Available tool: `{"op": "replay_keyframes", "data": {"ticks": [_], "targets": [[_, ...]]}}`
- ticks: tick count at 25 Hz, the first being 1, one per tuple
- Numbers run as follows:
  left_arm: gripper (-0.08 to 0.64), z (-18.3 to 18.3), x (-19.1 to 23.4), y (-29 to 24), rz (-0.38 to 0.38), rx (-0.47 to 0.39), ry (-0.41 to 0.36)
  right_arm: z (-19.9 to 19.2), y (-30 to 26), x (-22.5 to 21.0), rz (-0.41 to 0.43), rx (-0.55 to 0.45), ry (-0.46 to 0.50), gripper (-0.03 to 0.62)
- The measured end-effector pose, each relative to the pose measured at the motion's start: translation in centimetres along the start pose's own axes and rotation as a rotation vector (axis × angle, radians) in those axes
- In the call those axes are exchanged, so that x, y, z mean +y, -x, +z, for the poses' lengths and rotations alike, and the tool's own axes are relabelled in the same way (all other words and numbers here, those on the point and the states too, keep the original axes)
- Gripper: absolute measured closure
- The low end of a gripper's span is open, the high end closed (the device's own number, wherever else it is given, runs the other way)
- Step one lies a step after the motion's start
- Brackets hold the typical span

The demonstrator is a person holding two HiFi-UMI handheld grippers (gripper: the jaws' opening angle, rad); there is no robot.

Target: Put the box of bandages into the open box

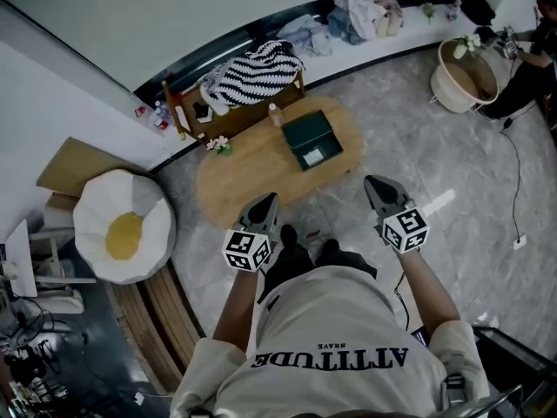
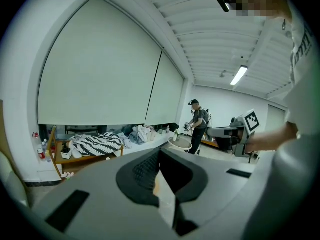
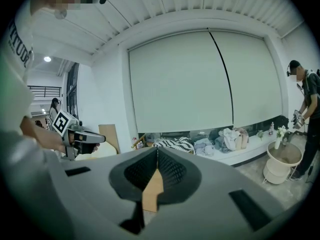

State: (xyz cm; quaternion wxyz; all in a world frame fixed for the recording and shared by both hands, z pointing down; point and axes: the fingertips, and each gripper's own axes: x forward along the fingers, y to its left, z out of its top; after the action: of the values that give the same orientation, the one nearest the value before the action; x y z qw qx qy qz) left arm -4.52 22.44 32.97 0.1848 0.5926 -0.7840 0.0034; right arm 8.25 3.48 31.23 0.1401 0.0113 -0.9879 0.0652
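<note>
Open box [image 1: 311, 138], dark green, squarish, on oval wooden table [image 1: 246, 169].

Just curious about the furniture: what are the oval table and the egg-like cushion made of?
The oval table looks like light wood or a wood veneer, matt: warm tan, no glare. The egg-like cushion seems soft stuffed fabric: puffy rounded edges, white with a yellow centre.
</note>
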Motion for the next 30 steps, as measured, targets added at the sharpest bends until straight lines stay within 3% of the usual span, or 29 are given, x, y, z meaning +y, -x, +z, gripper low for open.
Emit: {"op": "replay_keyframes", "data": {"ticks": [17, 30], "targets": [[0.538, 3.6, 4.2, 2.7, -0.015, -0.062, -0.061, 3.3, -1.6, 2.4, -0.083, -0.028, 0.049, 0.571], [0.538, 4.4, 6.4, 2.7, -0.029, -0.063, -0.043, 4.6, -1.0, 2.8, -0.132, -0.038, 0.057, 0.572]]}}
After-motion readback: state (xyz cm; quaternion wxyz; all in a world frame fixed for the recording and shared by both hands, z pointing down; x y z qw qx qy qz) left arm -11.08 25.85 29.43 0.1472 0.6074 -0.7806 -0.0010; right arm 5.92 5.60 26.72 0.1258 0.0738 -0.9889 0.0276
